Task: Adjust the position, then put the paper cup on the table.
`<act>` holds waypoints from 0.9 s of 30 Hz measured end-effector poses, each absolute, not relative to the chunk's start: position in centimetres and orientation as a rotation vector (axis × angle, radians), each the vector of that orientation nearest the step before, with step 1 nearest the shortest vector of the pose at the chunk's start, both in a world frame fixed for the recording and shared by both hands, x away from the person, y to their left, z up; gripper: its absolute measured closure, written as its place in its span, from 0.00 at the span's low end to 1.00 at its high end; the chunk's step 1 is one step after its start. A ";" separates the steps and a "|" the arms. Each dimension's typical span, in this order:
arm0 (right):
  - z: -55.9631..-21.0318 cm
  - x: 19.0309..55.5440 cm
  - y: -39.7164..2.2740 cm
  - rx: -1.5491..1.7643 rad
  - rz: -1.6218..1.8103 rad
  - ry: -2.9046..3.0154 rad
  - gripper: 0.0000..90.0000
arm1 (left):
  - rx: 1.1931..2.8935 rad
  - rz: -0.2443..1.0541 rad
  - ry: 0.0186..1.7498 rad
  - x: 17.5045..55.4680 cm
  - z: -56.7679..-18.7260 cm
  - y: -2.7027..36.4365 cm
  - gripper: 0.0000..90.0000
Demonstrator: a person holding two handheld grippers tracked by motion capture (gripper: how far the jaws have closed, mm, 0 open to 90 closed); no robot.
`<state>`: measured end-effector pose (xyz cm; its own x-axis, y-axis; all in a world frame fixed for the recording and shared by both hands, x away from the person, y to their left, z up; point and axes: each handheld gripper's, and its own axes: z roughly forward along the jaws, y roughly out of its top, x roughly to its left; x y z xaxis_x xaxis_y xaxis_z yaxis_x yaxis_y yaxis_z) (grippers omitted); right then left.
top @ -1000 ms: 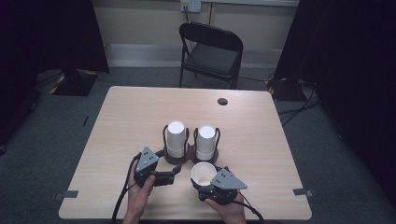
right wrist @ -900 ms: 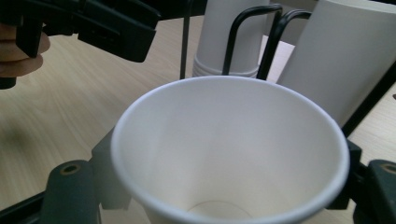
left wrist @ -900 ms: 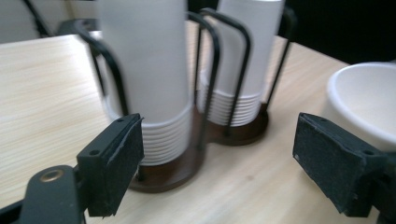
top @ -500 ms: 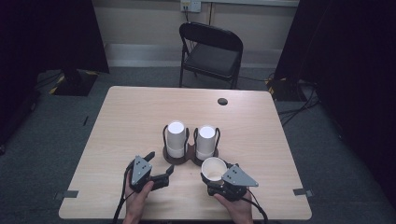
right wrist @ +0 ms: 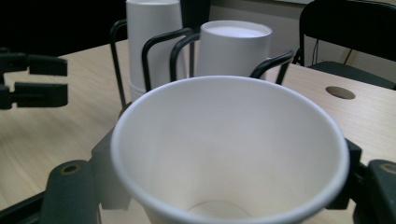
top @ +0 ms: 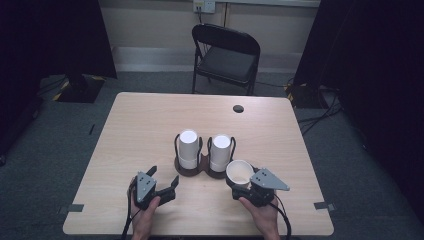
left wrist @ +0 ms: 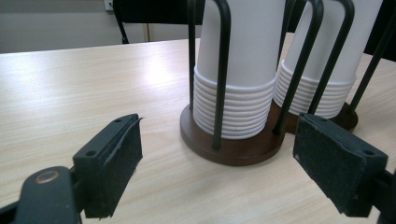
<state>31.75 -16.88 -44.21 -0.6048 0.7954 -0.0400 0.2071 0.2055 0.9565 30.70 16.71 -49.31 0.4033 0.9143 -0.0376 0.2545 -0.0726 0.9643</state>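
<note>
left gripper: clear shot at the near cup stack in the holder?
Probably yes. The left gripper is open and faces the left cup stack across bare table; only the holder's black wire posts around the cups could hinder a grip.

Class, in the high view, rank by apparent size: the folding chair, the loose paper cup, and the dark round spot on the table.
1. Folding chair, though it stands farthest away.
2. Loose paper cup, clamped in the right gripper.
3. Dark round spot, clearly smallest.
</note>
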 end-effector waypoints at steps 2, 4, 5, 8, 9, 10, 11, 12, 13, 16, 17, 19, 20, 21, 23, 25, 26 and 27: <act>-43.9 32.1 -17.4 0.943 1.422 1.925 0.26 | 1.582 0.772 1.066 30.6 -49.5 16.7 0.17; -43.5 32.5 -17.9 0.954 1.441 1.908 0.26 | 1.576 0.767 1.065 30.6 -49.5 16.7 0.17; -43.4 32.6 -18.0 0.953 1.439 1.904 0.26 | 1.575 0.774 1.062 30.5 -49.5 16.6 0.17; -43.1 33.3 -18.6 0.973 1.433 1.880 0.27 | 1.569 0.780 1.061 30.4 -49.6 16.5 0.17; -43.0 33.6 -18.9 0.984 1.434 1.871 0.27 | 1.564 0.785 1.060 30.4 -49.6 16.5 0.17; -42.9 33.8 -19.1 0.992 1.428 1.860 0.27 | 1.559 0.786 1.062 30.4 -49.6 16.5 0.17; -42.8 34.1 -19.3 1.003 1.430 1.851 0.27 | 1.559 0.796 1.061 30.4 -49.6 16.5 0.17; -42.7 34.3 -19.5 1.012 1.436 1.846 0.27 | 1.555 0.802 1.061 30.3 -49.6 16.4 0.17; -42.6 34.5 -19.7 1.018 1.430 1.839 0.27 | 1.555 0.824 1.061 30.3 -49.6 16.4 0.17; -42.2 35.4 -20.1 1.061 1.404 1.844 0.27 | 1.569 0.847 1.051 30.2 -49.6 16.1 0.18; -42.0 35.6 -20.3 1.068 1.402 1.829 0.27 | 1.571 0.848 1.049 30.2 -49.6 16.1 0.18; -41.9 36.1 -20.6 1.077 1.403 1.811 0.27 | 1.568 0.852 1.042 30.2 -49.6 16.1 0.18; -41.9 36.3 -20.7 1.083 1.402 1.803 0.27 | 1.569 0.856 1.033 30.1 -49.6 16.1 0.18; -41.8 36.6 -20.8 1.088 1.399 1.794 0.27 | 1.573 0.864 1.023 30.1 -49.6 16.0 0.18; -41.8 37.1 -20.9 1.089 1.391 1.783 0.27 | 1.565 0.883 1.027 30.0 -49.7 16.0 0.18; -41.8 37.6 -20.9 1.099 1.389 1.776 0.27 | 1.559 0.881 1.026 30.0 -49.7 16.1 0.18; -41.9 37.8 -21.0 1.100 1.383 1.765 0.27 | 1.548 0.880 1.024 30.0 -49.7 16.1 0.18; -41.9 38.1 -21.0 1.098 1.378 1.750 0.27 | 1.542 0.884 1.023 29.9 -49.7 16.1 0.18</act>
<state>38.07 -21.01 -41.93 -0.4408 0.8976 0.0086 0.2189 0.0982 0.9708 29.88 16.14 -49.71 0.3648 0.9306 0.0312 0.1657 -0.0978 0.9813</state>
